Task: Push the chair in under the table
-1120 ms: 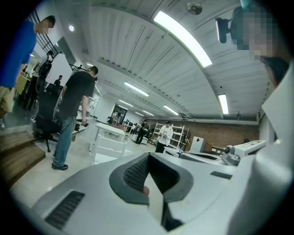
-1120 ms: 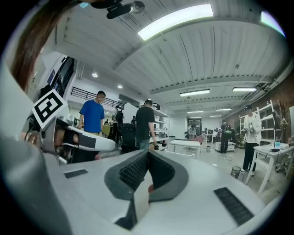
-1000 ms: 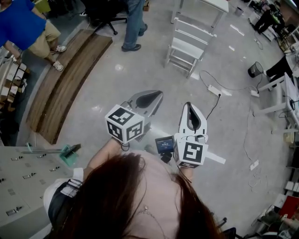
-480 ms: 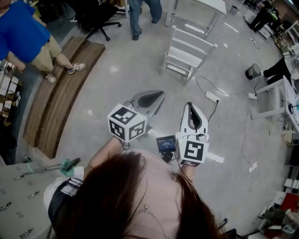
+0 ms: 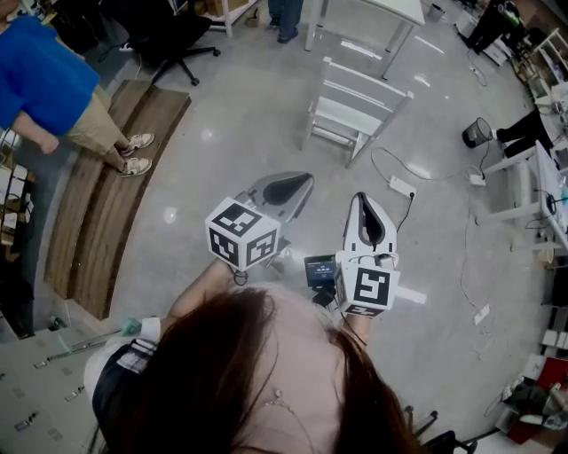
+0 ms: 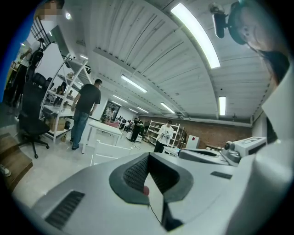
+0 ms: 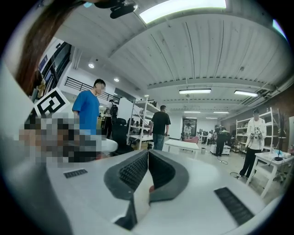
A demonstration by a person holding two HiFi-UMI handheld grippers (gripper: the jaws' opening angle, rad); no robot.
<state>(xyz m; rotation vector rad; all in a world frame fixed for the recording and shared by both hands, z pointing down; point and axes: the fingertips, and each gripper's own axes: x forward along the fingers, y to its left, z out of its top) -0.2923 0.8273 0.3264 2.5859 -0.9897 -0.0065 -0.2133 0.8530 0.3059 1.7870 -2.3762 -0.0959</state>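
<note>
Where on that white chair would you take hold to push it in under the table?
Probably the backrest's top rail, approached from the person's side. The chair stands upright with the table beyond it, so pressing there should send it straight under.

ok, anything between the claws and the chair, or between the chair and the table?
Nothing visible. Bare floor runs from the left claw and right claw, both shut, to the chair, and on to the table. A cable and power strip lie right of that path.
</note>
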